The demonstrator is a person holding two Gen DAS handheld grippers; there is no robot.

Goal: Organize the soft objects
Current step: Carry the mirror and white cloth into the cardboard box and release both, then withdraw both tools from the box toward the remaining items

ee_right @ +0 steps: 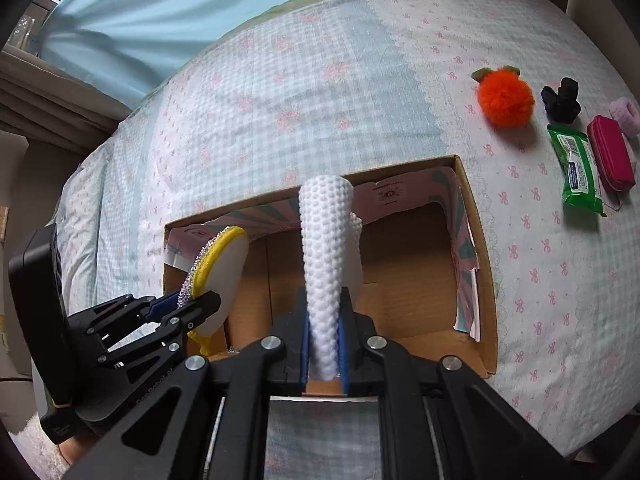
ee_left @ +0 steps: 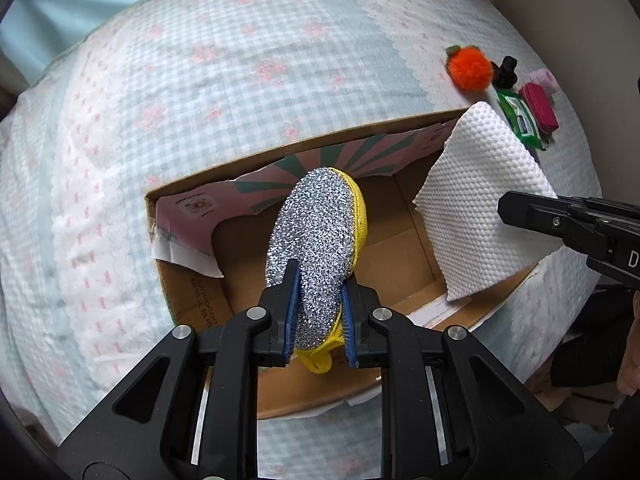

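While both grippers hovered over the cardboard box (ee_right: 486, 280), the left gripper (ee_left: 320, 320) clamped the scouring pad (ee_left: 316, 232) and the right gripper (ee_right: 324, 344) pinched the white cloth (ee_right: 326, 264); releasing them inside seemed next.

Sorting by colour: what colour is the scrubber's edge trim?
Yellow trim on the scrubber, clearest in the left wrist view.

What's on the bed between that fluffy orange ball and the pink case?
A small black object and a green wipes pack lie between the orange ball and the pink case, clearest in the right wrist view.
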